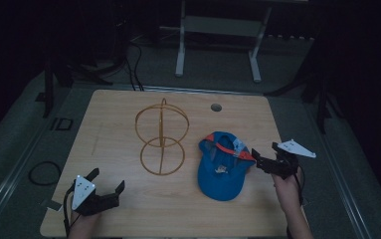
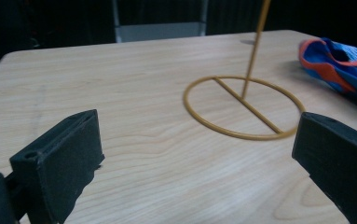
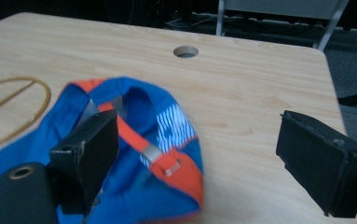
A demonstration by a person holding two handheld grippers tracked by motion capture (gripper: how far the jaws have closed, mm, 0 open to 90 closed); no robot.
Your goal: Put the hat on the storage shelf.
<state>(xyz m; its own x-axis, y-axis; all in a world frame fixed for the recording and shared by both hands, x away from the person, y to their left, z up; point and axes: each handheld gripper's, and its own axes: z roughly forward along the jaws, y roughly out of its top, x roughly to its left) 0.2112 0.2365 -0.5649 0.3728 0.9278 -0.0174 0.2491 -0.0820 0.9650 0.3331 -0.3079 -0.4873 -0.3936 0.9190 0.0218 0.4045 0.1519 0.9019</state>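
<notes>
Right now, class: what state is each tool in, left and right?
Left tool: open, holding nothing, above the table near the wire stand.
Right tool: open, holding nothing, at the blue cap.

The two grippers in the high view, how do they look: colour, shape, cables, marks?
Both are black. The left gripper and the right gripper each have two blocky jaws with flat inner faces. Each carries a pale grey three-cornered plate on top; the left one shows small dots. A dark cable trails from each. The forearms are bare; no sleeve shows.

Blue cap point(image 1: 221, 172) with orange trim and white stripes; yellow wire stand point(image 1: 161, 137).
</notes>
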